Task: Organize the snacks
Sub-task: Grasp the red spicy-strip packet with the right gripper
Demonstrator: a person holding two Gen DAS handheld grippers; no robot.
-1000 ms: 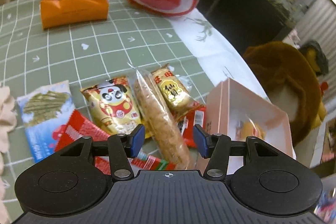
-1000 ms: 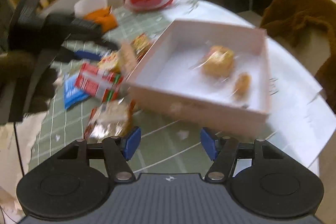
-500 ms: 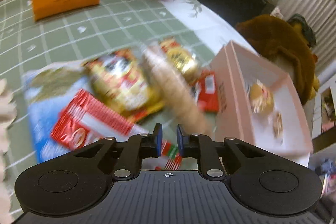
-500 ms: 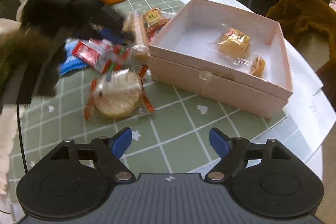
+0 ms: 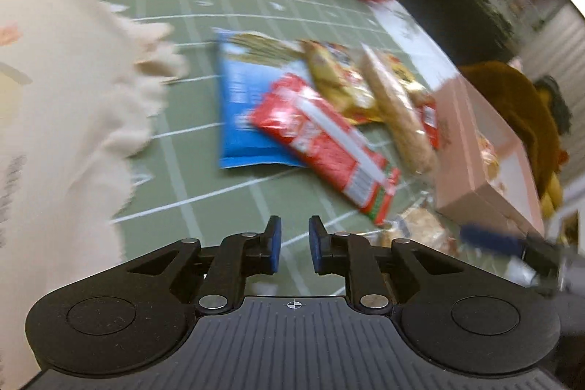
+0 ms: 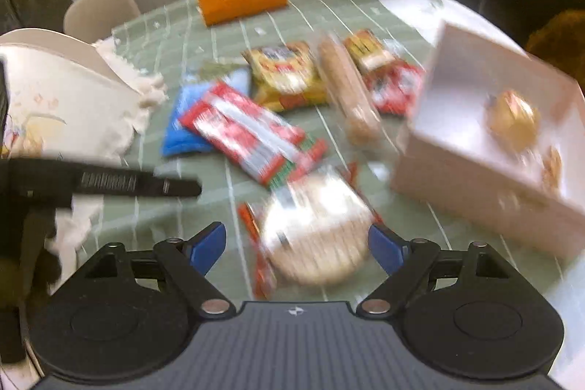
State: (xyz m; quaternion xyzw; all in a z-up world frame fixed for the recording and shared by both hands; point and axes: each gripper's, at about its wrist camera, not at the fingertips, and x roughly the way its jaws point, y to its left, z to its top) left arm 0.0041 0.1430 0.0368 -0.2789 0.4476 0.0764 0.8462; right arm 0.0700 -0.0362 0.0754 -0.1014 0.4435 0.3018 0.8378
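Two snacks already lie in your pink box (image 6: 471,170); the others sit loose on the green tablecloth (image 5: 204,6) beside it. Your right gripper (image 6: 298,245) is spread wide around the round rice cracker (image 6: 316,225), which looks like the next pick. Your left gripper (image 5: 291,249) holds nothing, its jaws nearly together, clear of the red packet (image 5: 321,145).
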